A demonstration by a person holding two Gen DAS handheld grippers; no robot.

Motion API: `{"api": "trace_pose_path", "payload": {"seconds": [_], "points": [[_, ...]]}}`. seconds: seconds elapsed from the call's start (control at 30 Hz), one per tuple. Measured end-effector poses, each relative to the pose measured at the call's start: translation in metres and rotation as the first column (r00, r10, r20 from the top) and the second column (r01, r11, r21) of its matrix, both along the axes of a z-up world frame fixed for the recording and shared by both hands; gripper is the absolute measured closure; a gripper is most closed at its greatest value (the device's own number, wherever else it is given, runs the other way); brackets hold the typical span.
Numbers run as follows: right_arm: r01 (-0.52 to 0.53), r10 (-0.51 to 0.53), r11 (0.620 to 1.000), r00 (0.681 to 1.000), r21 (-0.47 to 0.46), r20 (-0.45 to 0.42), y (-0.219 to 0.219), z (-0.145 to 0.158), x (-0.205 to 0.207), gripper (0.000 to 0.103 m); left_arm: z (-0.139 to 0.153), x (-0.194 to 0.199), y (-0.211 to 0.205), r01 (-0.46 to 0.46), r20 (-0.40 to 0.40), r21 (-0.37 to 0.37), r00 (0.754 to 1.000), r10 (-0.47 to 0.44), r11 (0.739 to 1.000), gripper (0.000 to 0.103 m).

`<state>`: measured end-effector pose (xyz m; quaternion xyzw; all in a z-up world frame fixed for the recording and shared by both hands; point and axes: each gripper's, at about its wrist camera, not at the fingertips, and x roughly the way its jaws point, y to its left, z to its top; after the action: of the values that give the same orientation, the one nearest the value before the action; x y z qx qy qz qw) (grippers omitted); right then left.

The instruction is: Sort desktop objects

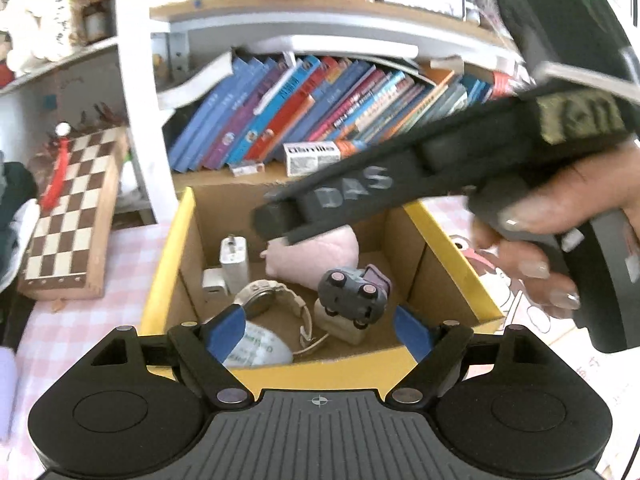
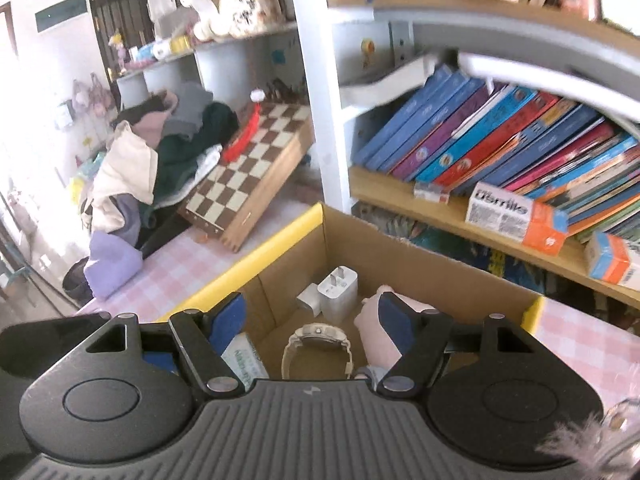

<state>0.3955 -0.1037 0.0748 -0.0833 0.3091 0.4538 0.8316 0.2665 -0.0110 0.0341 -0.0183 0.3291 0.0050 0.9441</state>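
A cardboard box with yellow rims (image 1: pixel 168 264) (image 2: pixel 256 256) stands on the pink checked desk. In it lie a white charger (image 1: pixel 234 260) (image 2: pixel 338 292), a pale watch (image 1: pixel 272 300) (image 2: pixel 316 346), a pink soft item (image 1: pixel 320 256) (image 2: pixel 374 330), a grey toy car (image 1: pixel 354 294) and a white labelled packet (image 1: pixel 258 348) (image 2: pixel 242 360). My left gripper (image 1: pixel 320 332) is open and empty above the box's near rim. My right gripper (image 2: pixel 312 320) is open and empty over the box; it shows in the left wrist view (image 1: pixel 276 220) above the pink item.
A tilted chessboard (image 1: pixel 68 216) (image 2: pixel 252 164) lies left of the box. A bookshelf with leaning books (image 1: pixel 304 108) (image 2: pixel 500 140) and small cartons (image 2: pixel 516 216) stands behind. Piled clothes (image 2: pixel 152 152) sit at far left.
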Motion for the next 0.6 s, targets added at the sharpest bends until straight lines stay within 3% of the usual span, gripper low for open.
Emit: {"api": "trace_pose_path", "payload": {"seconds": [0.23, 0.4, 0.6], "points": [[0.145, -0.149, 0.987, 0.987, 0.065, 0.067, -0.047, 0.004, -0.043, 0.021, 0.008, -0.043, 0.014, -0.068, 0.033, 0.003, 0.997, 0.068, 0.998, 0.015], [0.272, -0.279, 0.959, 0.955, 0.085, 0.095, -0.075, -0.005, -0.083, 0.019, 0.016, -0.082, 0.016, -0.123, 0.084, 0.026, 0.989, 0.12, 0.992, 0.013], [0.35, -0.359, 0.933, 0.922, 0.087, 0.148, -0.09, -0.016, -0.146, 0.013, 0.014, -0.126, 0.007, -0.138, 0.11, 0.048, 0.985, 0.133, 0.989, 0.01]]}}
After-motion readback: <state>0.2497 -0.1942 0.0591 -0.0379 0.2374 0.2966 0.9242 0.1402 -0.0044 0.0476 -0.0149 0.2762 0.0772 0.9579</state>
